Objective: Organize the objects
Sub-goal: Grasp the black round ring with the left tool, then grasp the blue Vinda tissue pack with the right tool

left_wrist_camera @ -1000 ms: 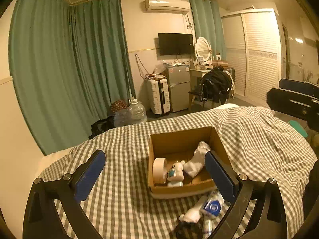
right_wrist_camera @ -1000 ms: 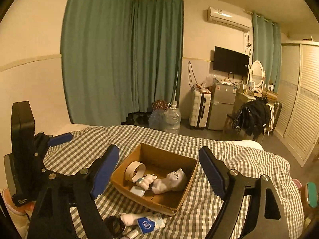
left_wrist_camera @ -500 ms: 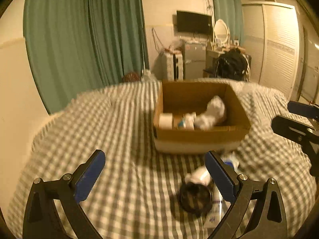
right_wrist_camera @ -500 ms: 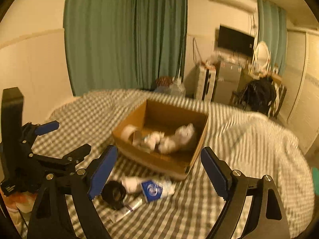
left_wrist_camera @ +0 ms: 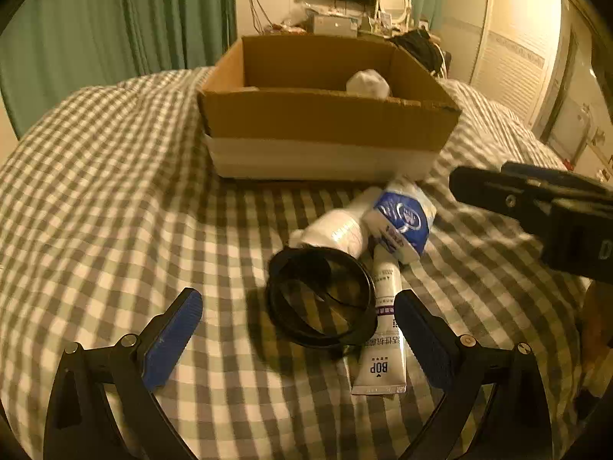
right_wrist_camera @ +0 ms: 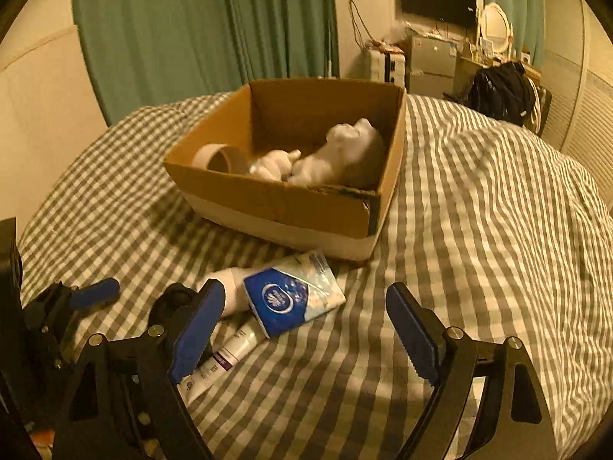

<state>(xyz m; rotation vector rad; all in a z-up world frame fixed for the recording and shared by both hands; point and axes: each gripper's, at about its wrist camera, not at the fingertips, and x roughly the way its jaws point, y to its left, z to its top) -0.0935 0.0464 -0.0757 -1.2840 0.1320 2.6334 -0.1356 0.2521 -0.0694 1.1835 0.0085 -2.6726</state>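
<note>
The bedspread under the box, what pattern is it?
Grey-and-white gingham check, clearest in the right wrist view.

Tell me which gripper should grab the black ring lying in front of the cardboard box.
Left. The left gripper is open with the black ring lying directly between its fingers. The right gripper is also open but centred nearer the blue tissue pack, and its left finger hides most of the ring.

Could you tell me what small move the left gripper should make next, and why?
Probably ease the left gripper down and forward, then close on the black ring. Its fingers are open and already bracket the ring, which lies loose on the checked bedspread in front of the cardboard box, not yet put away.
</note>
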